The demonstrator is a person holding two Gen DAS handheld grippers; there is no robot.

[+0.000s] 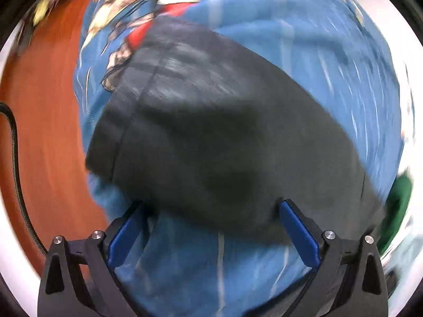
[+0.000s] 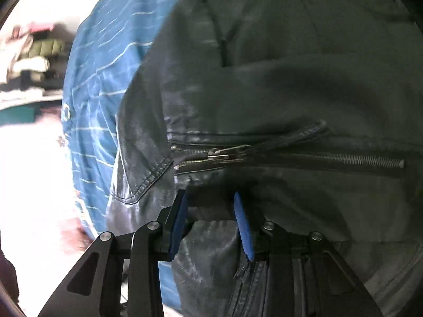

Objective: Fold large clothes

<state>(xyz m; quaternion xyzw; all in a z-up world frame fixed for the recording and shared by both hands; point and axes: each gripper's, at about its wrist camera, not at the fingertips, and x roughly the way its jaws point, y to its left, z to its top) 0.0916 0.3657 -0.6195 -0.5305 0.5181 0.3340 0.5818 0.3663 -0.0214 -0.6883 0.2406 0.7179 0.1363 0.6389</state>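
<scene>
Right gripper (image 2: 210, 222) pinching a fold of the dark jacket (image 2: 290, 79) lying on the blue striped cloth (image 2: 100, 79), left gripper (image 1: 211, 227) spread wide and holding nothing, so could easily slip off that slick leather mid-fold.

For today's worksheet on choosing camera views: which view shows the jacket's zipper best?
The right wrist view: the metal zipper on the dark jacket is sharp and close. The left wrist view shows only blurred dark fabric, no zipper.
</scene>
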